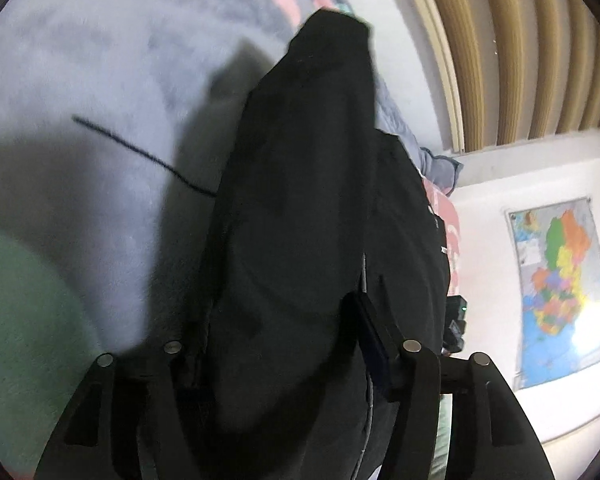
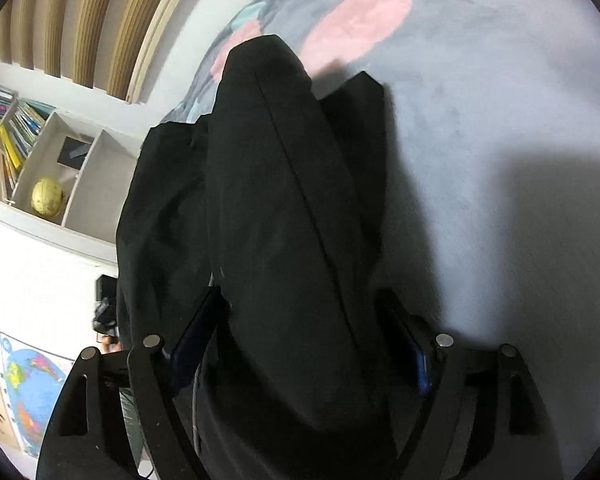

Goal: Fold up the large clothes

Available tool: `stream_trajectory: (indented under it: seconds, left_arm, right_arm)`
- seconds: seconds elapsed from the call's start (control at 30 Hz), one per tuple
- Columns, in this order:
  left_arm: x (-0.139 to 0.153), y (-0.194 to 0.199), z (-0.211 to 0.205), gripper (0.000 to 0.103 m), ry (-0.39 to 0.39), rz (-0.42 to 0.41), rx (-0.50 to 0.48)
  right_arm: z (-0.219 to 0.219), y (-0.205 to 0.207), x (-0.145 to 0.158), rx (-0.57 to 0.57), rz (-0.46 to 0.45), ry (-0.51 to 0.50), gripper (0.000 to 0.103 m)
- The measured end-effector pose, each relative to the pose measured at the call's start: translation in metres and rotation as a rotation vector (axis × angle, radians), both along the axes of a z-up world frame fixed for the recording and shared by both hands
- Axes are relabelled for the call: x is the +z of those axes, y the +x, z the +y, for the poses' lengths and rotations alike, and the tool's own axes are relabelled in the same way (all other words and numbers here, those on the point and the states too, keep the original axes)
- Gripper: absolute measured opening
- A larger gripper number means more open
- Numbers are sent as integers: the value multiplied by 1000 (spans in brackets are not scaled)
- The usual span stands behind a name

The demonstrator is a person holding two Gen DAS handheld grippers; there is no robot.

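A large black garment (image 1: pixel 300 220) hangs bunched between the fingers of my left gripper (image 1: pixel 284 336), lifted above a grey-blue blanket (image 1: pixel 100 100). The same black garment (image 2: pixel 284 220) fills the middle of the right wrist view, held between the fingers of my right gripper (image 2: pixel 300 328). Both grippers are shut on thick folds of it. A seam runs down the cloth in the right view. The lower end of the garment reaches toward the blanket (image 2: pixel 480 120); I cannot tell whether it touches.
The blanket has pink patches (image 2: pixel 356 20) and a dark line (image 1: pixel 140 148). A slatted wooden headboard (image 1: pixel 520 40) and white wall stand behind. A map poster (image 1: pixel 556 288) hangs on the wall. A shelf with books and a gold globe (image 2: pixel 48 196) is at left.
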State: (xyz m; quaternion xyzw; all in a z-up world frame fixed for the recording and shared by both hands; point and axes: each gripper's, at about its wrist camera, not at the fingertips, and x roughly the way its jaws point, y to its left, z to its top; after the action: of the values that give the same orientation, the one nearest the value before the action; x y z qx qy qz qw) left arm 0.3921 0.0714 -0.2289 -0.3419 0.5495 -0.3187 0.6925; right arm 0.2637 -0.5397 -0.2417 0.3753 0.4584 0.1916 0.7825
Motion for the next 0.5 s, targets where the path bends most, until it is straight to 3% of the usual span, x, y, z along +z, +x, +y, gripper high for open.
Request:
stream_trajectory:
  seconds: [0.07,0.1,0.17,0.23,0.3,0.4,0.5]
  left_arm:
    - [1,-1,-1,60,1,12,13]
    - [5,-4,-3,57,26,-7,23]
    - [19,-12,-10,41,80,-78,26]
    - [40,-27,-13,35,119,-167,29]
    - [58,-39,-15,32,103,-233,33]
    - [89,-58,-15,30,50,-301,30]
    - [128,-86,-23,29,57,-377,8]
  right_arm:
    - [6,7,2,15,2,-19,83]
    - [14,7,10,32,-25,-63,75]
    - [16,4,15,29,-40,-87,65]
    - [19,-3,23,21,-83,-116,52]
    - [21,-17,36,5,-139,-114,45]
    - [26,-44,66,-11,-224,-97,41]
    - [41,-70,101,-8,-274,-146,41]
